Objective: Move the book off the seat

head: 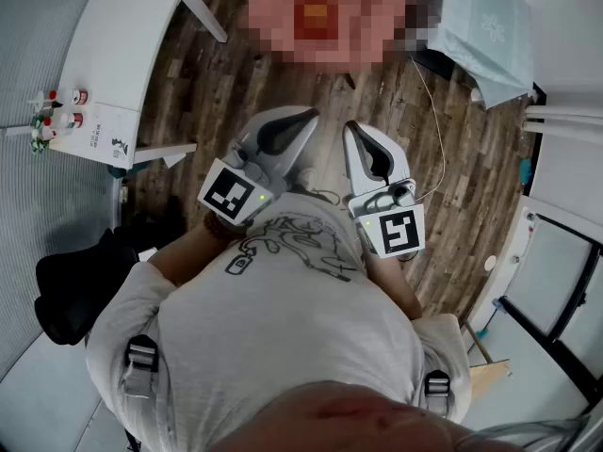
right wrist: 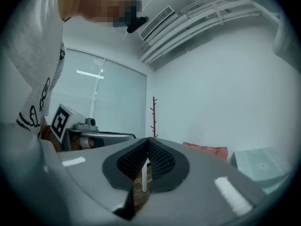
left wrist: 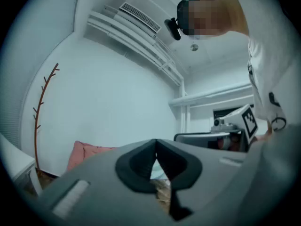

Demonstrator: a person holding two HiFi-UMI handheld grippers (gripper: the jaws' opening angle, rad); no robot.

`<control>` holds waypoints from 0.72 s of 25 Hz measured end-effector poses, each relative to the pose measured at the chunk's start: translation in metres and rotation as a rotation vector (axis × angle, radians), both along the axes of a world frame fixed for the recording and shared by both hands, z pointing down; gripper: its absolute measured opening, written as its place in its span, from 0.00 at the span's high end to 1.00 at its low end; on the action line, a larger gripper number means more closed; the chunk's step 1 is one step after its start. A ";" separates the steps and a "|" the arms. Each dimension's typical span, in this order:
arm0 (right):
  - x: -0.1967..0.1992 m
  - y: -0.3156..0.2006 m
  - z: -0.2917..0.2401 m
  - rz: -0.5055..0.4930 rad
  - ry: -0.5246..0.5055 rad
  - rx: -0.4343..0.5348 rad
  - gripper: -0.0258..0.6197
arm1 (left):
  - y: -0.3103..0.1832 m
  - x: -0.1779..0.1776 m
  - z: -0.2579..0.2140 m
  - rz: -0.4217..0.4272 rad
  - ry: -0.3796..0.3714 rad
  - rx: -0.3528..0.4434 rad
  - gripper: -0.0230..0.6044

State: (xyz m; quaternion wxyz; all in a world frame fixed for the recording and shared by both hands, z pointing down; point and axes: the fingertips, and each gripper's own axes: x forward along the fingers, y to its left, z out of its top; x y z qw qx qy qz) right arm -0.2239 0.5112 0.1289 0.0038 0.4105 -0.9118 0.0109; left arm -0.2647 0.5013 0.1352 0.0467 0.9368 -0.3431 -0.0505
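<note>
Pointing toward about 1 o'clock in the head view, the left gripper [head: 300,121] is hanging level in front of the person's chest, its jaws pressed together with nothing between them. In the left gripper view the pink seat [left wrist: 89,152] is sitting low at about 8 o'clock from the closed jaws, against the far wall and well apart from them.

Just beside it, the right gripper [head: 356,135] is angling toward about 11 o'clock, so the two tips are leaning in toward each other over the wooden floor [head: 236,83]. Its jaws are also closed tight and empty. In the right gripper view the same seat is lying at about 3 o'clock from the jaws.

No view is showing the book: the part of the head view at 12 o'clock, where the seat should lie, is hidden. Its place on the seat and its long axis cannot be told.

Judging from this, the seat is lying straight ahead at 12 o'clock, and neither hand is looking clearly nearer. Any reach is going to need the jaws opening first.
</note>
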 end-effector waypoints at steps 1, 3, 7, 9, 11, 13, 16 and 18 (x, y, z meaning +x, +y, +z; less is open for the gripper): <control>0.002 0.000 0.001 0.000 -0.004 0.000 0.95 | 0.000 0.002 0.001 -0.002 0.001 -0.002 0.96; 0.006 0.002 0.003 0.001 -0.011 -0.001 0.95 | 0.002 0.007 0.004 -0.006 0.001 -0.006 0.96; 0.015 0.007 0.006 -0.009 -0.006 -0.006 0.95 | 0.007 0.016 0.005 -0.015 0.004 -0.012 0.96; 0.021 0.011 0.009 -0.033 -0.001 -0.007 0.95 | 0.008 0.019 0.008 -0.026 0.005 -0.015 0.96; 0.025 0.013 0.009 -0.047 0.000 -0.004 0.95 | 0.010 0.023 0.011 -0.033 0.006 -0.017 0.96; 0.029 0.014 0.010 -0.051 0.005 0.001 0.95 | 0.012 0.028 0.012 -0.035 0.010 -0.022 0.96; 0.032 0.015 0.012 -0.053 0.001 -0.005 0.95 | 0.014 0.034 0.014 -0.036 0.014 -0.024 0.96; 0.031 0.014 0.015 -0.058 -0.001 -0.006 0.95 | 0.013 0.035 0.016 -0.037 0.009 -0.024 0.96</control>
